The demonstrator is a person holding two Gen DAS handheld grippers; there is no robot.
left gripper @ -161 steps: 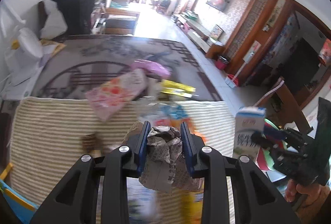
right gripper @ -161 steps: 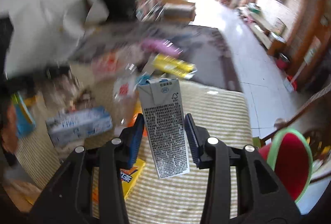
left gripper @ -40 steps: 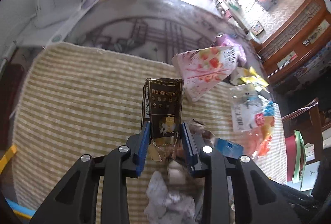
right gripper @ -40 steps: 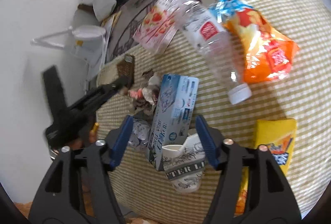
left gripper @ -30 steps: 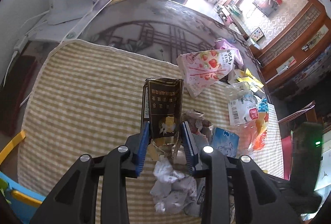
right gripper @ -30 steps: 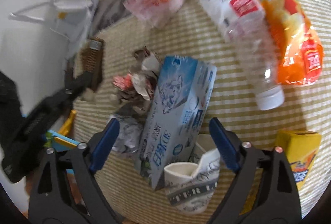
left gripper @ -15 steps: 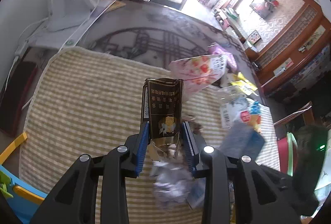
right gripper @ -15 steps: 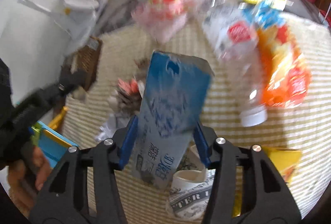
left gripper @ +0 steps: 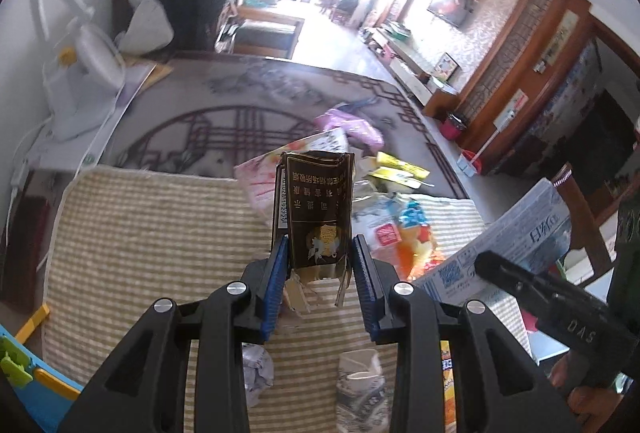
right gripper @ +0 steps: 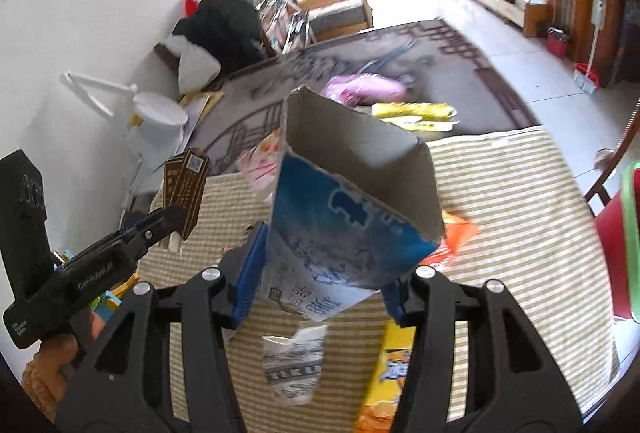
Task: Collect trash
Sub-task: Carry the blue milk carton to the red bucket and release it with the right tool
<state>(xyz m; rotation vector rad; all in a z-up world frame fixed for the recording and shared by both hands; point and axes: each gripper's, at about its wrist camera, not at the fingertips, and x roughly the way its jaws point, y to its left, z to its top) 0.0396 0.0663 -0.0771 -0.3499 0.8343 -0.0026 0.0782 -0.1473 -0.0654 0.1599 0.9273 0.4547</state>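
Both grippers loaded, step in hand looks like carry-off. Left gripper (left gripper: 320,273): jaws clamped on a dark cigarette pack (left gripper: 316,209), held upright above the striped mat (left gripper: 160,233). Right gripper (right gripper: 320,273): jaws clamped on an opened blue carton (right gripper: 344,209), also clear of the mat. Left on the mat: paper cup (right gripper: 294,365), yellow box (right gripper: 394,373), crumpled paper (left gripper: 256,373), orange snack bag (left gripper: 412,253); pink bag (right gripper: 364,87) and yellow wrapper (right gripper: 412,111) beyond the mat's far edge. No bin in view. Next move probably: carry both to wherever trash goes, release, come back for the rest.
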